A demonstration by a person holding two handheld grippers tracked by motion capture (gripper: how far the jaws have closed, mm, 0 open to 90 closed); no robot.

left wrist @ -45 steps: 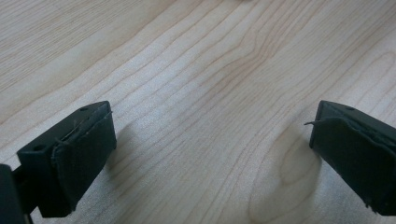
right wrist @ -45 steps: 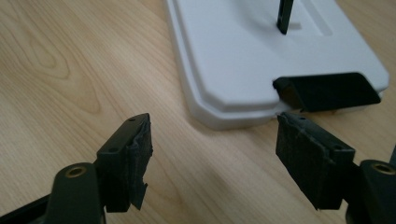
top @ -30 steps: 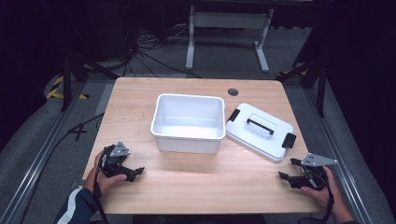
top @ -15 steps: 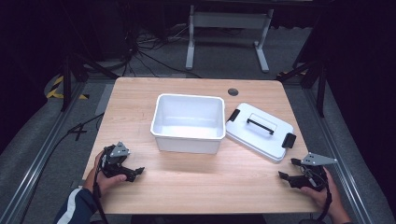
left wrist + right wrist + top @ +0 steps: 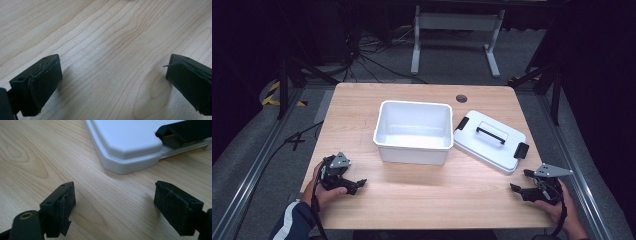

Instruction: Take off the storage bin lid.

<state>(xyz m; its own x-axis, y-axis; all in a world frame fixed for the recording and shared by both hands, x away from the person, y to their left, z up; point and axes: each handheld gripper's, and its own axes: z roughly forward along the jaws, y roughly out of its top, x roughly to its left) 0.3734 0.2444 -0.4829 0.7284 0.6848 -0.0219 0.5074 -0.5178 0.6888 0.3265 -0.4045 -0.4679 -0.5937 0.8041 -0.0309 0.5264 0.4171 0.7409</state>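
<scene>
Both idle, looks like a start pose. Left gripper [image 5: 354,184] near table's [image 5: 422,200] front-left corner, right gripper [image 5: 518,189] near front-right, jaws spread, empty. Bin [image 5: 413,131] mid-table, open; lid [image 5: 490,140] flat touching its right side, likely staged for closing.

Dark room; grey floor [image 5: 257,125], cables [image 5: 362,55], white frame [image 5: 457,25] behind wooden table [image 5: 412,200].

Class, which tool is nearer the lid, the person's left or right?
Right. The right tool sits just in front of the lid; the left tool is across the table, beyond the tub.
</scene>
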